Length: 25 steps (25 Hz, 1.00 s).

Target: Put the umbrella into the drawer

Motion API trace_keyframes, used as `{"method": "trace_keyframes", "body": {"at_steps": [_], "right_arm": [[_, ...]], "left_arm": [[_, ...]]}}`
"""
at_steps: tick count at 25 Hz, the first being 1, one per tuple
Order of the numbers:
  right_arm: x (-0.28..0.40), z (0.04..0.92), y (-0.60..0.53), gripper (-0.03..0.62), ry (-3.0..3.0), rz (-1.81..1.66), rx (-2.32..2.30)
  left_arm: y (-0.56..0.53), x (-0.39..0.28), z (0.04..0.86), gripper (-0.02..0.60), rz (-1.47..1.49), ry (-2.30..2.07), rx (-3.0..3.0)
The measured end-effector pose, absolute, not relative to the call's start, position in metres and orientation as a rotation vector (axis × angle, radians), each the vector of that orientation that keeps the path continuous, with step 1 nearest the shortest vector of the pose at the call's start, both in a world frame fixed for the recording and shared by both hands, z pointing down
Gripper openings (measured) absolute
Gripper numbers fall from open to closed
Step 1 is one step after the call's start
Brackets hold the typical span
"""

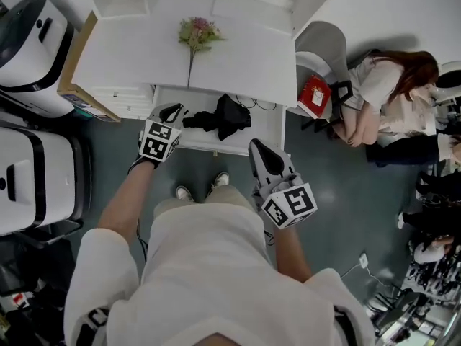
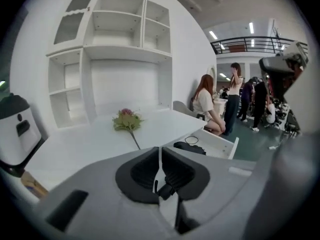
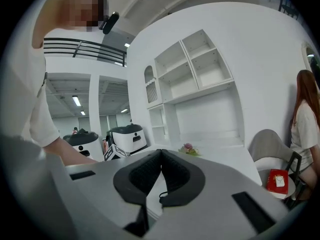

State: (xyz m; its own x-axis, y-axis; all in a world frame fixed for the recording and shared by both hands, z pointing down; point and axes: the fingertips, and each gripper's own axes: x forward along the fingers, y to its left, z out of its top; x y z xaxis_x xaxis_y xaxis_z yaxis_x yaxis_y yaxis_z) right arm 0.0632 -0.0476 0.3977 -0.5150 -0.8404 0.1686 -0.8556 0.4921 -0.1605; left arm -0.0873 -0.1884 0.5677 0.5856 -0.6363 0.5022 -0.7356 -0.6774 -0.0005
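1. We list first the white table (image 1: 238, 56), with a white shelf unit (image 2: 120, 49) standing against the wall behind it.
2. Two white machines (image 1: 32, 49) stand on the floor at the table's left.
3. A person (image 1: 389, 99) sits off the table's right end, near a chair with a red item (image 1: 314, 96) on its seat.
4. The drawer (image 1: 270, 130) under the table top is pulled out and open.
5. The black umbrella (image 1: 220, 117) lies folded inside the drawer, toward its left half, beside a thin loop of cable (image 1: 253, 105).
6. The left gripper (image 1: 171, 112) hangs over the drawer's left end, just beside the umbrella and apart from it. We see its jaws closed together on nothing.
7. The right gripper (image 1: 258, 151) sits in front of the drawer's right part. Its jaws are likewise pressed together and empty.
8. A flower sprig (image 1: 196, 34) lies on the table top.
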Motion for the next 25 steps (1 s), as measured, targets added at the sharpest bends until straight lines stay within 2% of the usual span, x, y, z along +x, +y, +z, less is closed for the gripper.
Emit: {"method": "trace_keyframes", "body": {"at_steps": [2,11,25], "right_arm": [[0.068,0.39,-0.054,0.002,-2.675,0.332,1.505],[0.106,0.358,-0.086,0.002,-2.706,0.215,1.532],[0.133,0.32,-0.117,0.002,-2.726,0.044,1.495]], "left_arm": [[-0.189,-0.099,0.552,0.016,0.663,-1.192,2.588],[-0.199,-0.138,0.484,0.014,0.464,-1.398,2.463],[-0.174,-0.153,0.348,0.014,0.174,-1.662,2.603]]}}
